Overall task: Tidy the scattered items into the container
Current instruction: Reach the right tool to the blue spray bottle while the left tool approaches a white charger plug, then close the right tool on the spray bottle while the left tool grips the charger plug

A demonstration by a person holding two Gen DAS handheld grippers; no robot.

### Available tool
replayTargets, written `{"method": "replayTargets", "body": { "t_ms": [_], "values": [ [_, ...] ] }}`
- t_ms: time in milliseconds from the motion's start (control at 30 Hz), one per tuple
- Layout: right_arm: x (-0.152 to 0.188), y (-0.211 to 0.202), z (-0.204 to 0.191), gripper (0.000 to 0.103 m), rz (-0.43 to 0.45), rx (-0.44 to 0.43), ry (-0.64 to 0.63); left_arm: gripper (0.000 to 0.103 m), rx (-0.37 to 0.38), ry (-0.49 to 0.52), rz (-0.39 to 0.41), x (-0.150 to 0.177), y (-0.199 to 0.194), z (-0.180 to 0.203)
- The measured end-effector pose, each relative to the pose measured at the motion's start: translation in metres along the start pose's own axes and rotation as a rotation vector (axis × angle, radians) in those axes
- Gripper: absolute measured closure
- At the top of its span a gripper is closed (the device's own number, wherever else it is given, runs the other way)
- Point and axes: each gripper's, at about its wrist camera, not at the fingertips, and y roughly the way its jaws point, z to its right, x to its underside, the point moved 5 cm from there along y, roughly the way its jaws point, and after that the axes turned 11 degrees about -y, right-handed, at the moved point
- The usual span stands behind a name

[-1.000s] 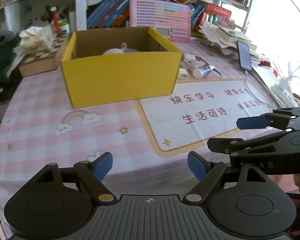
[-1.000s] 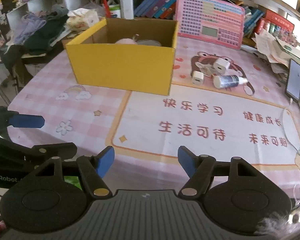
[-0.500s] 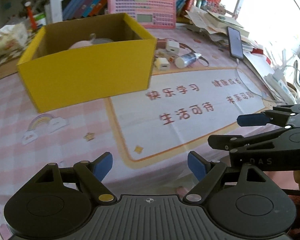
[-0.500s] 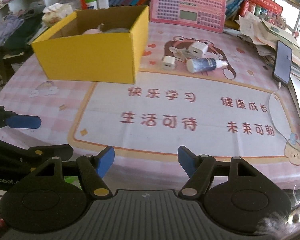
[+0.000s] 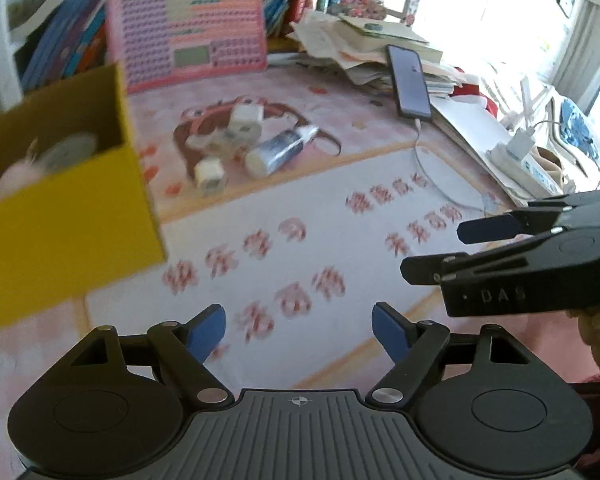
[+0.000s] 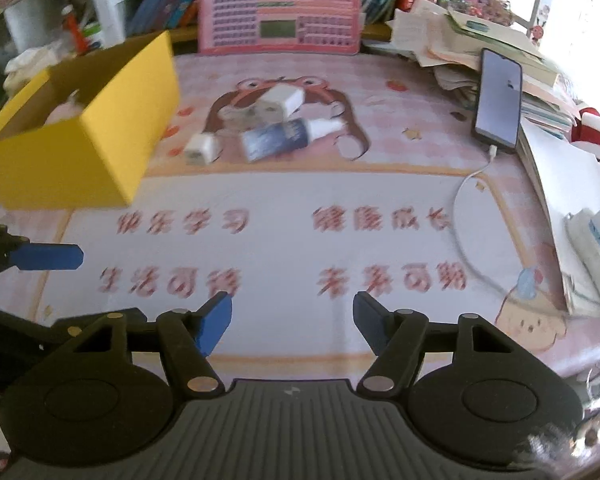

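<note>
1. Scattered items lie in a loose cluster on the cartoon print at the far part of the pink table mat [image 6: 380, 80]: a blue-and-white tube [image 6: 288, 136] on its side, nozzle toward the right; a small white charger cube [image 6: 201, 150] just left of the tube's base; a larger white charger [image 6: 282, 98] behind the tube, tilted
2. Something pale lies under the larger charger, between it and the tube; too blurred to identify
3. Yellow cardboard box [image 6: 88, 152], open-topped, stands to the left of the cluster, near the small cube but apart from it. A pale pink object [image 5: 10, 180] and a grey round one sit inside; details smeared
4. Left gripper [image 5: 299, 332]: blue pads apart, nothing between them; jaws have just been closing a little. It hangs above the white panel with red characters, well short of the items
5. Right gripper [image 6: 292, 326]: pads likewise apart and empty, jaws have just been narrowing, over the same white panel
6. In the left wrist view the right gripper enters from the right edge
7. A dark phone [image 6: 498, 98] rests on a paper stack at far right, its white cable [image 6: 460, 204] looping over the mat. A pink keyboard toy [image 6: 278, 4] leans on the books behind
</note>
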Motion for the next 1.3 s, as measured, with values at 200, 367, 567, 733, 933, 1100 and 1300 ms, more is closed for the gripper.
{"method": "replayTargets", "body": {
  "t_ms": [200, 367, 567, 733, 933, 1100, 1300],
  "values": [
    [-0.026, 0.017, 0.038, 0.045, 0.029, -0.023, 0.015, 0.036, -0.039, 0.013, 0.057, -0.037, 0.027, 0.014],
    [-0.047, 0.037, 0.058, 0.047, 0.041, -0.063, 0.026, 0.043, -0.124, 0.001, 0.086, -0.062, 0.050, 0.016],
    [-0.079, 0.066, 0.063, 0.048, 0.065, -0.123, 0.002, 0.047, -0.247, -0.012, 0.099, -0.080, 0.074, 0.007],
    [-0.106, 0.090, 0.068, 0.050, 0.077, -0.175, 0.022, 0.056, -0.334, -0.023, 0.083, -0.092, 0.091, -0.004],
    [-0.127, 0.126, 0.083, 0.050, 0.022, -0.254, 0.161, 0.058, -0.399, -0.047, 0.058, -0.103, 0.107, -0.017],
    [-0.139, 0.152, 0.080, 0.050, -0.034, -0.312, 0.251, 0.058, -0.440, -0.079, 0.041, -0.111, 0.118, -0.026],
    [-0.150, 0.169, 0.067, 0.048, -0.049, -0.284, 0.214, 0.065, -0.441, -0.128, -0.007, -0.114, 0.136, -0.032]
  ]
}}
